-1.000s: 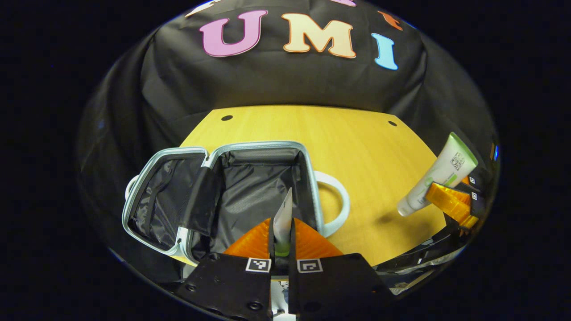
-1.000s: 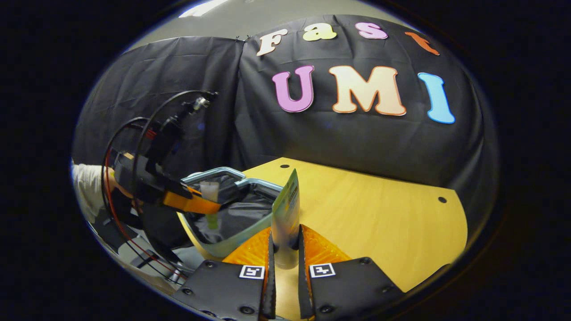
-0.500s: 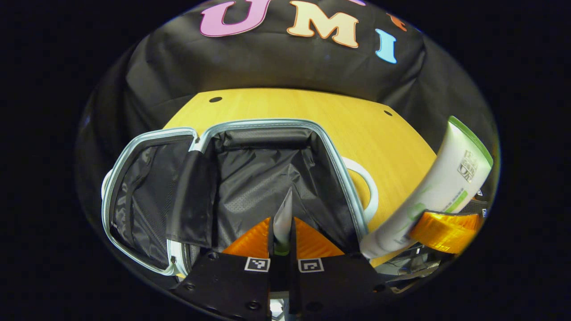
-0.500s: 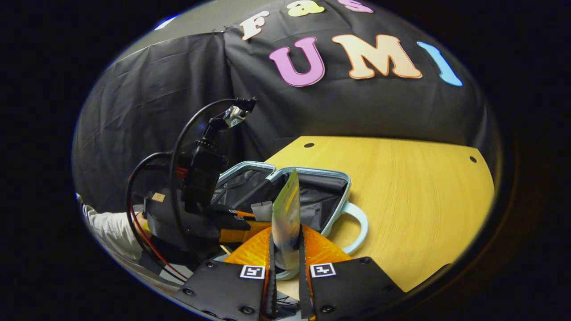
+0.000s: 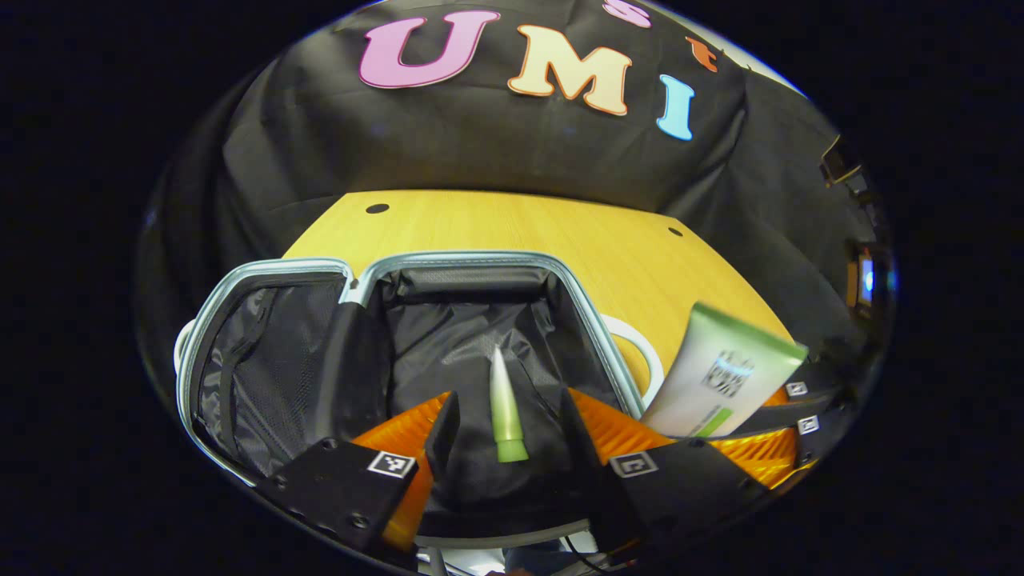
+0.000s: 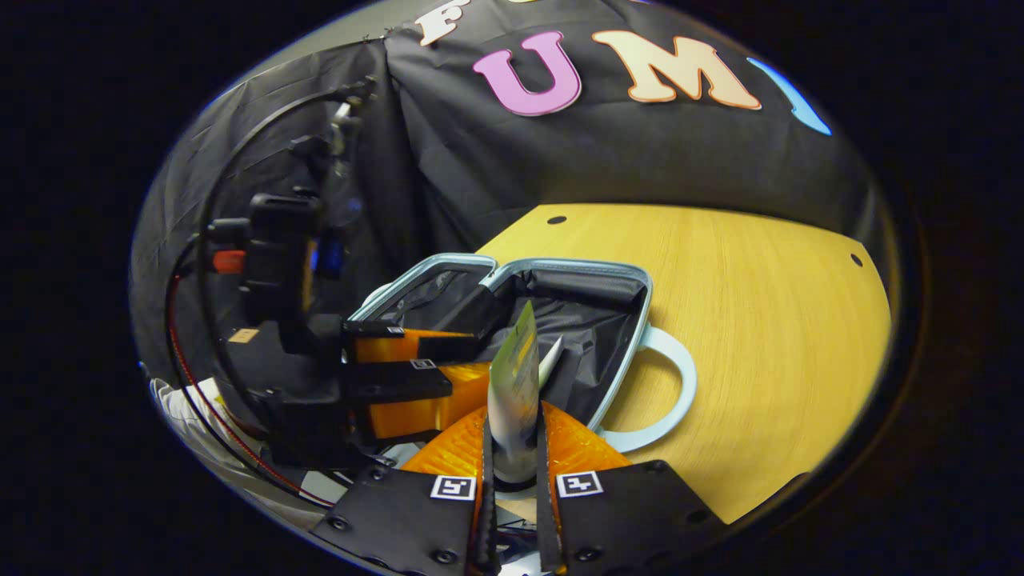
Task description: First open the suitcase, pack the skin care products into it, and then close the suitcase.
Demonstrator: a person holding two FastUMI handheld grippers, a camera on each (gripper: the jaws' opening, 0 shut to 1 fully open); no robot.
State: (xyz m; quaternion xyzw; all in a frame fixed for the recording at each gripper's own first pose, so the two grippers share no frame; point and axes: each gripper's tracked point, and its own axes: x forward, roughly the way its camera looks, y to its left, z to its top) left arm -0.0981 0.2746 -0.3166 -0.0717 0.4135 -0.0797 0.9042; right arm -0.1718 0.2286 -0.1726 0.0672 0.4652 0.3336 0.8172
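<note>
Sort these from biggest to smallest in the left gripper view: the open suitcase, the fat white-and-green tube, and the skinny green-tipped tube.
1. Open light-blue suitcase with black lining.
2. Fat white-and-green tube, though it sits nearer the camera, so this is unsure.
3. Skinny white tube with green tip lying inside the suitcase.

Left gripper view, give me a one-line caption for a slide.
Left gripper open over the open suitcase, a small green-capped tube between its fingers, while the right gripper's white-and-green tube waits alongside.
</note>
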